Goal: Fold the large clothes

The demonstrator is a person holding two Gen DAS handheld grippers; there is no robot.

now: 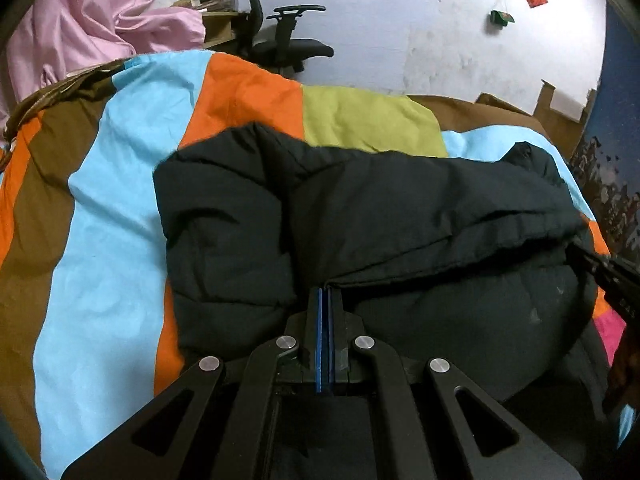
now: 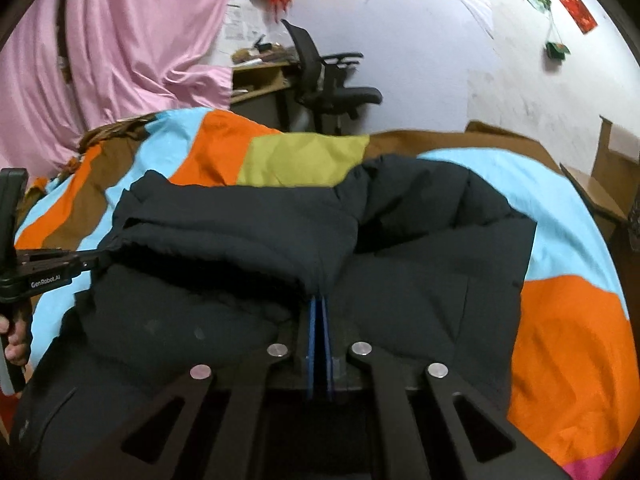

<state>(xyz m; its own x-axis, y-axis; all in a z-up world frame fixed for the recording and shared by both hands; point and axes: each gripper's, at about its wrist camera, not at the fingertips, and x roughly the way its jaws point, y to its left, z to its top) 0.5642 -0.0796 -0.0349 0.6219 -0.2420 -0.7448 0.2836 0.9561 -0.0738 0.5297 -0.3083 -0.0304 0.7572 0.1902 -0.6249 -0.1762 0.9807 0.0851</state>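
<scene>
A large black padded jacket (image 1: 400,208) lies on a striped bedspread (image 1: 108,220). One layer is folded over the rest, and its edge runs across between my two grippers. My left gripper (image 1: 325,290) is shut on that folded edge, blue pads together with the black cloth pinched at the tips. In the right wrist view, my right gripper (image 2: 319,298) is shut on the same edge of the jacket (image 2: 420,264), further right. The left gripper (image 2: 100,258) shows at that view's left side, and the right gripper (image 1: 576,252) shows at the left wrist view's right edge.
The bedspread (image 2: 568,340) has blue, orange, brown and green panels all round the jacket. Behind the bed stand a black office chair (image 2: 328,76), a cluttered wooden desk (image 2: 260,76) and a hanging pink cloth (image 2: 120,48). Wooden furniture (image 2: 600,196) sits at the right. A hand (image 2: 16,344) grips the left handle.
</scene>
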